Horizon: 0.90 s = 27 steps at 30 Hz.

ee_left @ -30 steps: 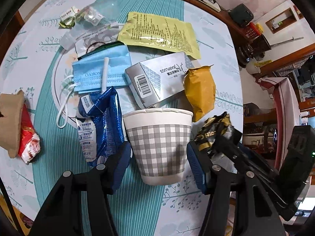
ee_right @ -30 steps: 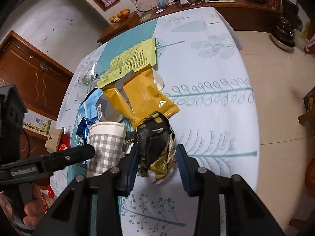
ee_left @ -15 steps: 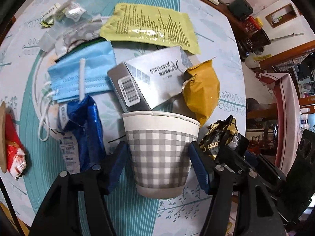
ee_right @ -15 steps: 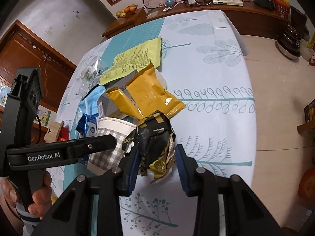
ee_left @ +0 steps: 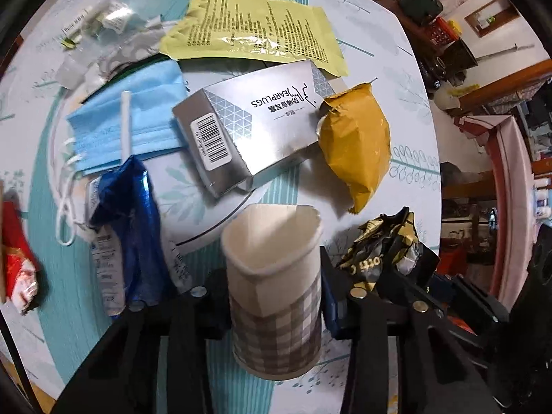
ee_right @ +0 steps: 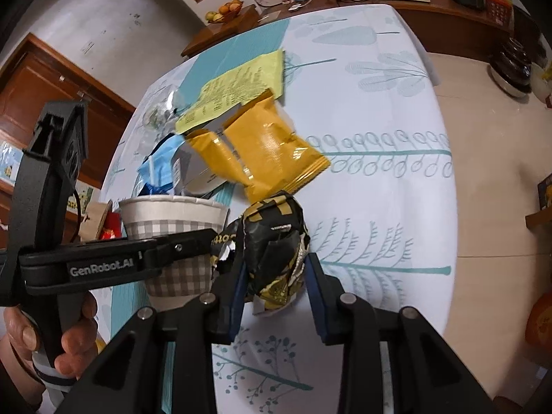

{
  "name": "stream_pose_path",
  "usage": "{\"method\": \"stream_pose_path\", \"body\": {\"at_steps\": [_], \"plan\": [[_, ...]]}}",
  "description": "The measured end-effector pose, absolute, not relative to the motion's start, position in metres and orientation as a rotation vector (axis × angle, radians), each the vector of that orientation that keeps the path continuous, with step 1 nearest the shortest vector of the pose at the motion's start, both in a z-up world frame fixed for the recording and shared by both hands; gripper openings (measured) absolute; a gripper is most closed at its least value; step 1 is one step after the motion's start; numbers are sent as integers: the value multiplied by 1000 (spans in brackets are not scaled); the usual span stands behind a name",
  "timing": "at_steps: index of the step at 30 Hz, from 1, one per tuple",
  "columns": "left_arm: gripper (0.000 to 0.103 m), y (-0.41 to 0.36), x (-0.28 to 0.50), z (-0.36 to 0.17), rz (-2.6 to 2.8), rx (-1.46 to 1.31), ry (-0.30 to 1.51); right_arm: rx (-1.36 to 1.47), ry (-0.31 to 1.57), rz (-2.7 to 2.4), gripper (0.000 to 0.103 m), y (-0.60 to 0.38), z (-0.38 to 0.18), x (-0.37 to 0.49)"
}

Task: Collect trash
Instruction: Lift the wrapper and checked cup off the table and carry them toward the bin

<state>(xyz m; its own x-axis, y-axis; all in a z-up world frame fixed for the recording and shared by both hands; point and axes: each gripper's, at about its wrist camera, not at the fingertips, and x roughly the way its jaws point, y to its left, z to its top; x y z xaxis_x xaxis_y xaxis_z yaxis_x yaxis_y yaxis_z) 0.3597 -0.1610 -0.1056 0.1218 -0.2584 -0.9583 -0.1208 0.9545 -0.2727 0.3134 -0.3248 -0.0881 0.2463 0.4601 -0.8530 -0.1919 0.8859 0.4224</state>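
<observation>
Your left tool [ee_left: 274, 296] points steeply down and its jaws have just been closing: they now clench the grey-checked paper cup [ee_left: 276, 296], whose rim is squashed out of round, on the leaf-patterned tabletop [ee_left: 407, 110]. Your right tool [ee_right: 274, 288], angled down just beside it, grips the crumpled black-and-gold foil wrapper [ee_right: 272, 252]. Your left hand [ee_right: 69, 341] wraps the handle.

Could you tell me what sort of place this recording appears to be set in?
Probably a home dining or living room: a table under a patterned cloth, a wooden sideboard with chargers, and a fruit bowl by the wall.
</observation>
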Motion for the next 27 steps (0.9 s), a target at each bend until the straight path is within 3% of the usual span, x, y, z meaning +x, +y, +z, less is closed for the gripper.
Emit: {"method": "stream_pose_path", "body": {"at_steps": [15,27], "plan": [[33,-140,267,-37,-149,-188,1335,208,1174,480,32,-289,-50,245],[33,-82,151,1,-307,-55,1259,272,1077,340,31,-232,-21,110]]}}
